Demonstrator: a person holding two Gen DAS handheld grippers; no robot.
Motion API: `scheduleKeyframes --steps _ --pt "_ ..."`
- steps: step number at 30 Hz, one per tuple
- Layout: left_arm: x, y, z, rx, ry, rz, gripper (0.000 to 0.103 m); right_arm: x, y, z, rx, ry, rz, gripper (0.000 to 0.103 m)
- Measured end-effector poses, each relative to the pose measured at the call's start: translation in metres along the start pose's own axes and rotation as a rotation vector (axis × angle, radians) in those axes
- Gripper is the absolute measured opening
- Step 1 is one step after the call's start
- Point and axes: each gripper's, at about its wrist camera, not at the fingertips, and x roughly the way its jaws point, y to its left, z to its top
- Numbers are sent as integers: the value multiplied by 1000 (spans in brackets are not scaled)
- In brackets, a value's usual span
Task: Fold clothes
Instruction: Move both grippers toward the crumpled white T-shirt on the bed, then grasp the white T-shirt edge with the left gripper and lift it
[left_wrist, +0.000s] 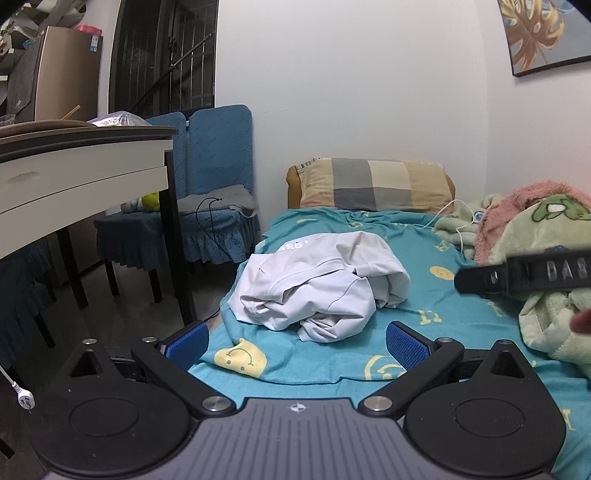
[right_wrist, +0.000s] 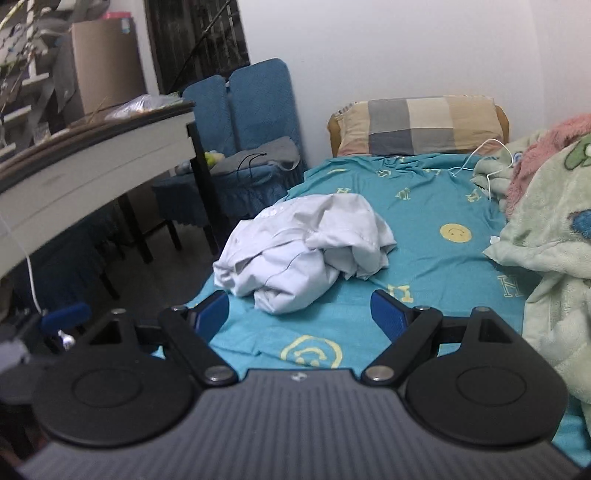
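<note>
Left tool (left_wrist: 295, 343) and right tool (right_wrist: 299, 314) level, fingers spread, empty, aimed at crumpled white garment (left_wrist: 321, 284) on bed sheet (left_wrist: 443, 295)

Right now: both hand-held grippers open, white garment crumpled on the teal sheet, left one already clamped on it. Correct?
Not quite. The left hand-held gripper is open and holds nothing; the left wrist view shows the white garment lying beyond its blue pads, untouched. The rest stands: the right hand-held gripper is open too, and the garment is crumpled on the teal sheet.
</note>
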Motion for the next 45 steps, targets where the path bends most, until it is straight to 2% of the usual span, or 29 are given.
scheduleKeyframes --steps 2,6,12,20,24,29,32,38,41,42,43,45 --pt "0 -1 1 3 1 4 103 1 -7 0 27 -14 -5 85" --pt "4 -2 3 -14 11 14 103 2 -20 -12 76 12 -66 85" --pt "0 -3 4 -26 -6 23 103 -11 -36 -20 181 -14 -91 85" --pt "11 1 7 -64 -16 70 103 -35 -42 -23 284 -113 -89 85" --pt "53 -1 18 -15 30 112 100 -37 -44 -21 305 -146 -90 85" --pt "128 -3 35 -2 58 173 99 -37 -54 -21 369 -158 -81 85" --pt "177 -12 35 84 59 197 96 -31 -60 -24 392 -160 -81 85" --pt "253 -27 18 259 97 216 85 -2 -74 -19 389 -173 -92 85" --pt "274 -26 13 284 63 224 83 16 -81 -19 379 -149 -101 85" --pt "278 -26 12 279 37 223 77 21 -85 -20 395 -139 -97 85" --pt "280 -26 12 276 12 215 64 25 -89 -22 410 -128 -92 85" --pt "277 -25 13 267 -12 173 46 31 -92 -24 426 -114 -90 85"
